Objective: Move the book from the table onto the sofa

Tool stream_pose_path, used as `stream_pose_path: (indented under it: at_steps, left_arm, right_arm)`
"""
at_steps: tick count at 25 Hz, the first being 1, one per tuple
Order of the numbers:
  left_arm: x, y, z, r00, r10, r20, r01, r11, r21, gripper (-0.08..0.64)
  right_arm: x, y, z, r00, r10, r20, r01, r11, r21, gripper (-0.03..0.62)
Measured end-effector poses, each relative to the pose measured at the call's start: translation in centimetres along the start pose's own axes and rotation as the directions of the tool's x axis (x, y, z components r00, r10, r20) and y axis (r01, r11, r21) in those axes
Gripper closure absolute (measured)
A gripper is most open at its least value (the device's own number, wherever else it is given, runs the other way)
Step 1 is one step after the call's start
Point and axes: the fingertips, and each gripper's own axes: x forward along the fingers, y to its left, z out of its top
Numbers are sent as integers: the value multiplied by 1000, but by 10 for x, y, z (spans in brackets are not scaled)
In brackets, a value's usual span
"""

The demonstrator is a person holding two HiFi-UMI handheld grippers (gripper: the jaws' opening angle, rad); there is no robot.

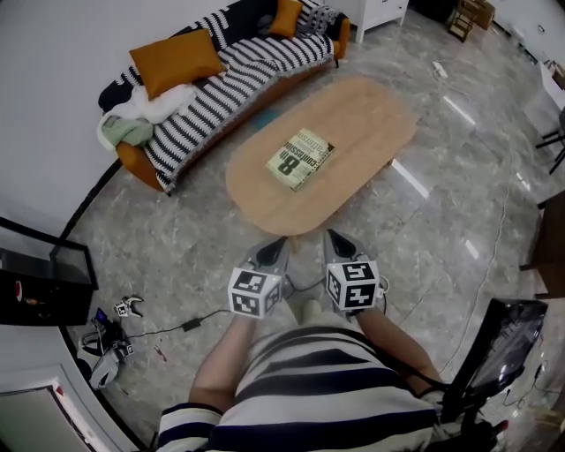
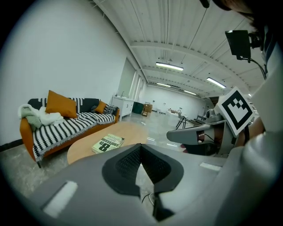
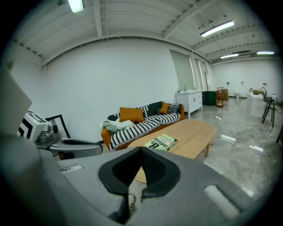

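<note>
A pale green book with a large "8" on its cover lies flat on the oval wooden table; it also shows in the left gripper view and the right gripper view. The sofa, orange with a black-and-white striped cover, stands beyond the table. My left gripper and right gripper hang side by side just short of the table's near edge, both shut and empty. In each gripper's own view the jaws meet, left gripper and right gripper.
Orange cushions and crumpled white and green cloths lie on the sofa. A black monitor stand is at the right, a black case and cables on the marble floor at the left. A white cabinet stands past the sofa.
</note>
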Motion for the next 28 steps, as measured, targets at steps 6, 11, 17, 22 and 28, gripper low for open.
stream_pose_path:
  at_steps: [6, 11, 17, 22, 28]
  left_arm:
    - [23, 14, 10, 999, -40, -11, 40, 999, 7, 563]
    - [37, 40, 24, 998, -58, -8, 58, 998, 16, 563]
    - [55, 76, 32, 995, -96, -37, 96, 995, 4, 563]
    - [71, 98, 42, 990, -130, -61, 132, 991, 19, 563]
    - [85, 125, 46, 980, -177, -94, 181, 983, 34, 563]
  right_arm:
    - [18, -16, 14, 998, -58, 8, 58, 998, 18, 591]
    - [44, -14, 23, 997, -81, -1, 81, 996, 24, 591]
    - [83, -9, 38, 993, -118, -18, 118, 992, 41, 592]
    - [104, -8, 44, 988, -152, -30, 154, 986, 62, 591]
    - [134, -4, 50, 979, -197, -46, 201, 975, 93, 591]
